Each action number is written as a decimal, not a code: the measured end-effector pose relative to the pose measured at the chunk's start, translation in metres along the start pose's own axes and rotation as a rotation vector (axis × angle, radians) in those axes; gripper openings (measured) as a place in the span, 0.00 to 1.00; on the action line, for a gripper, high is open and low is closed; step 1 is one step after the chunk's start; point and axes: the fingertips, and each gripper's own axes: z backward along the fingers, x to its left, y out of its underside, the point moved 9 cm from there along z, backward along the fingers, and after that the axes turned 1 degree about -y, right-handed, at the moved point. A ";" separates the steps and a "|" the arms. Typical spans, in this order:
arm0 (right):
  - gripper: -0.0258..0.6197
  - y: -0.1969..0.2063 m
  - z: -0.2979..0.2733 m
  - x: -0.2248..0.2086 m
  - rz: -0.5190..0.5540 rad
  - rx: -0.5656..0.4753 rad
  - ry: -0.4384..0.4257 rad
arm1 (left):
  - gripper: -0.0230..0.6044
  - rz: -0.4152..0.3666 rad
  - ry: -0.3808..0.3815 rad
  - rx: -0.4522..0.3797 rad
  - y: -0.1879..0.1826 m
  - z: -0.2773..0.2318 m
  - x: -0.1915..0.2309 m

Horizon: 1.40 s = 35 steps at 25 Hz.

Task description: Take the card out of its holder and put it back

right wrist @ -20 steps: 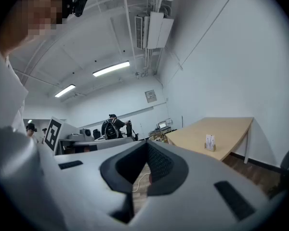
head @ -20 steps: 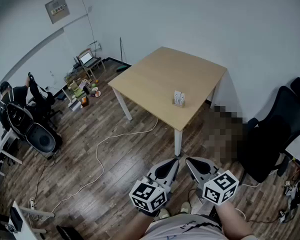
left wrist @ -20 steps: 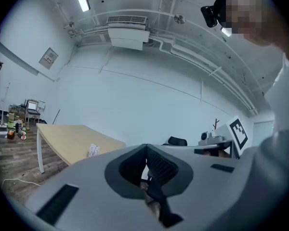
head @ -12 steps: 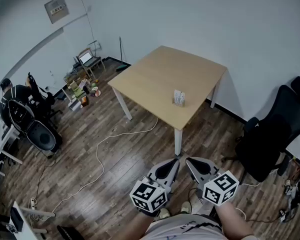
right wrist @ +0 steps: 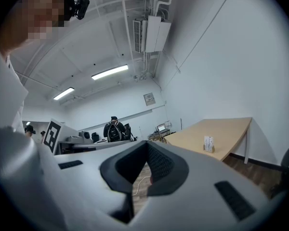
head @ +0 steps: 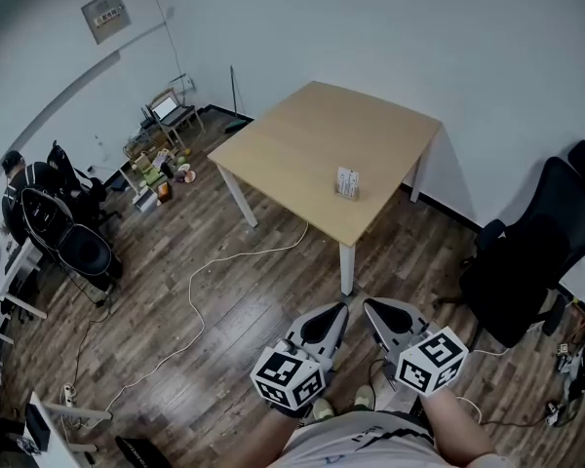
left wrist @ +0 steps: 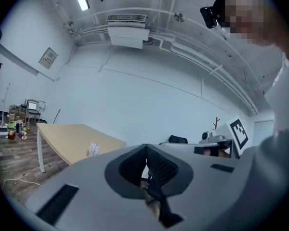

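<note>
Both grippers hang low in front of the person, well apart from the bench and side by side over the wooden floor. The left gripper has its fingers pressed together at the tips with nothing between them; its own view shows only a slit of floor behind the pads. The right gripper is the same: fingers closed on nothing.

The card stands upright in its holder on the bench, close to the near edge and not far from the corner above the white leg. The rest of the benchtop is bare wood. In the left gripper view the card shows small on the bench; in the right gripper view it sits near the edge of the bench.

Open floor lies between the grippers and the bench's near corner. A white cable loops over the boards to the left of the leg. A black office chair stands to the right, apart from the bench. A person sits far off at the left.
</note>
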 end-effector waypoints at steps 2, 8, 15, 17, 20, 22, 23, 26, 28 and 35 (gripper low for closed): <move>0.06 -0.001 -0.002 -0.002 0.005 -0.004 -0.002 | 0.06 -0.004 0.000 0.000 -0.001 -0.002 0.000; 0.06 -0.002 -0.006 -0.009 -0.009 -0.005 -0.014 | 0.06 -0.004 -0.004 0.011 -0.001 -0.009 0.000; 0.06 -0.014 -0.005 -0.027 -0.013 -0.024 -0.037 | 0.06 -0.020 -0.024 0.005 -0.009 -0.024 -0.003; 0.06 -0.017 -0.004 -0.034 -0.013 -0.032 -0.042 | 0.06 -0.024 -0.031 0.001 -0.010 -0.030 -0.005; 0.06 -0.019 0.000 -0.043 -0.013 -0.039 -0.052 | 0.06 -0.025 -0.047 -0.003 -0.011 -0.037 -0.008; 0.06 -0.019 0.002 -0.049 -0.013 -0.043 -0.058 | 0.06 -0.031 -0.059 -0.004 -0.011 -0.042 -0.010; 0.06 -0.020 0.002 -0.053 -0.011 -0.048 -0.060 | 0.06 -0.037 -0.062 -0.005 -0.011 -0.045 -0.010; 0.06 -0.026 -0.002 -0.064 -0.006 -0.054 -0.051 | 0.06 -0.051 -0.066 -0.002 -0.014 -0.057 -0.006; 0.06 -0.025 -0.006 -0.069 -0.010 -0.048 -0.047 | 0.06 -0.051 -0.069 0.005 -0.013 -0.062 -0.003; 0.06 -0.023 -0.028 -0.096 -0.033 -0.027 -0.021 | 0.06 -0.047 -0.068 0.012 -0.014 -0.089 0.023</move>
